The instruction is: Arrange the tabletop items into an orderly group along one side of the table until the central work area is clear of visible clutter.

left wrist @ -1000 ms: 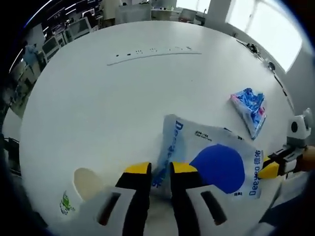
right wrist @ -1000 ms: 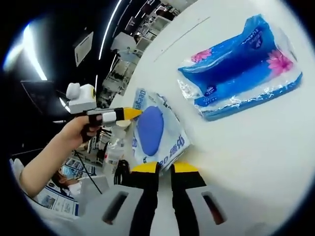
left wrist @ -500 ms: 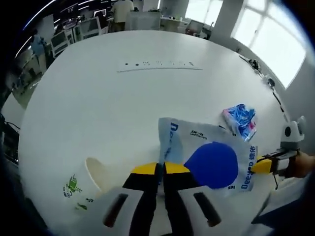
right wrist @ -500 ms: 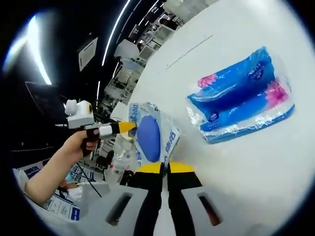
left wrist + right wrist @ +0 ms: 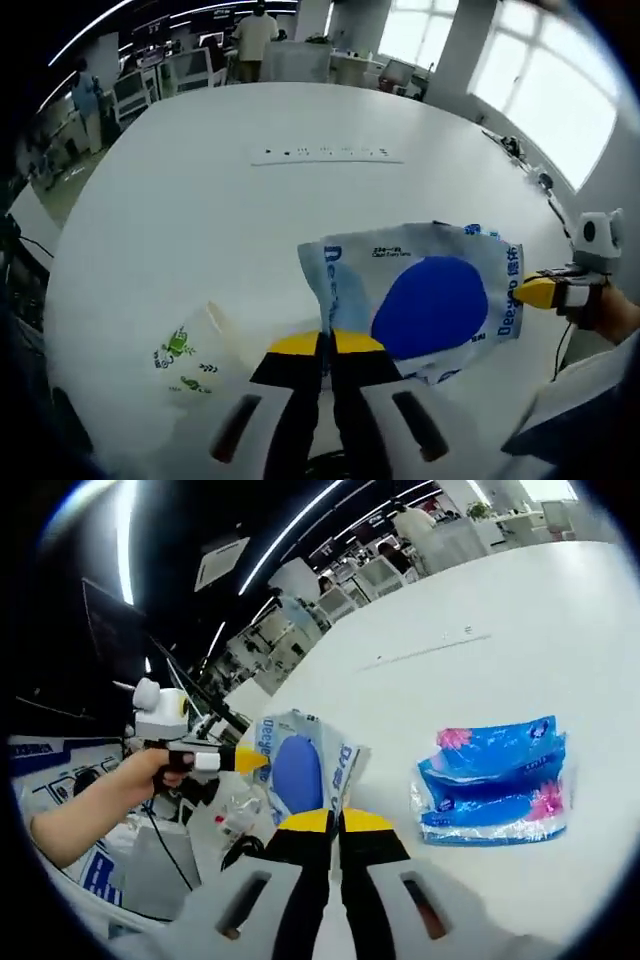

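Presently both grippers, left (image 5: 326, 345) and right (image 5: 325, 820), clamp the wipes pack (image 5: 420, 310) aloft; next, set it beside the tissue pack (image 5: 495, 795).

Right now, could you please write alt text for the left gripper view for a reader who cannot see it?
The left hand-held gripper is shut on the edge of a white pack with a blue oval, held up over a white table. The right hand-held gripper grips the pack's opposite edge, and a paper cup with green print lies on its side at lower left.
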A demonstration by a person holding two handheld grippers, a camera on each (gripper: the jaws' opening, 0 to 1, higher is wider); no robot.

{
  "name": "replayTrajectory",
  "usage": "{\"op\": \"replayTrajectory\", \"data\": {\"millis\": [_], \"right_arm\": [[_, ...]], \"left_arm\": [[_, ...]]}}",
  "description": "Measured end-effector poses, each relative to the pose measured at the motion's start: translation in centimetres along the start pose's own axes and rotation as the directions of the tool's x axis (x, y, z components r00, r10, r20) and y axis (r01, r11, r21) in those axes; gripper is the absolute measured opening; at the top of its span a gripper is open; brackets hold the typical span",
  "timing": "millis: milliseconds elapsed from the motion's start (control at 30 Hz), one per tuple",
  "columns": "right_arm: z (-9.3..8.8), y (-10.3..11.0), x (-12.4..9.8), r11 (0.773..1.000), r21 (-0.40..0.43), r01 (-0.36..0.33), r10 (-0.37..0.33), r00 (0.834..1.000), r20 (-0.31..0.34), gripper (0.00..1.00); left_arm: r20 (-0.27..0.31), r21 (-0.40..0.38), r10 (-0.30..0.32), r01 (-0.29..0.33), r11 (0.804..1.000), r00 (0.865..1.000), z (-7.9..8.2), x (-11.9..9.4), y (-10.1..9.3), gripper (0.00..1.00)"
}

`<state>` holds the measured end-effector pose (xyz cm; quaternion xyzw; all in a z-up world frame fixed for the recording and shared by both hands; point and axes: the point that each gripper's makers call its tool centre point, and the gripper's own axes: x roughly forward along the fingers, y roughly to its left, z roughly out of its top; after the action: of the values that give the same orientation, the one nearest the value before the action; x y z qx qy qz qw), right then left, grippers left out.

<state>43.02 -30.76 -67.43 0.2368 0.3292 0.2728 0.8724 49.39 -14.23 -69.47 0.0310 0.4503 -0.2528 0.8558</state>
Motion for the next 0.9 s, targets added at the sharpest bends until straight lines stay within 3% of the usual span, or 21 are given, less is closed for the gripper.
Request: {"op": "replayTrajectory", "data": {"millis": [333, 667, 767, 900], "right_arm": [[3.3, -0.5, 0.8, 0.999, -0.031, 0.025, -0.024, 0.999, 0.035, 0.0], [2.2, -2.3, 1.9, 0.995, -0.061, 0.081, -0.082, 0.997, -0.009, 0.0], [2.2, -3.3, 2.8, 0.992, 0.003, 0.123, -0.123, 0.992, -0.01, 0.0], [2.5, -3.1, 3.8, 0.993, -0.003, 0.122, -0.122, 0.992, -0.008, 0.0]], "left_arm": [[0.025, -0.034, -0.007, 0.008, 0.999, 1.0, 0.4, -0.4, 0.2, 0.0], [0.017, -0.047, -0.007, 0.007, 0.999, 1.0, 0.4, 0.0, 0.3, 0.0], [-0.003, -0.046, 0.002, -0.003, 0.999, 1.0, 0.2, 0.8, 0.4, 0.0], [-0.023, -0.05, 0.03, -0.031, 0.998, 0.999, -0.1, 1.2, 1.0, 0.0]]}}
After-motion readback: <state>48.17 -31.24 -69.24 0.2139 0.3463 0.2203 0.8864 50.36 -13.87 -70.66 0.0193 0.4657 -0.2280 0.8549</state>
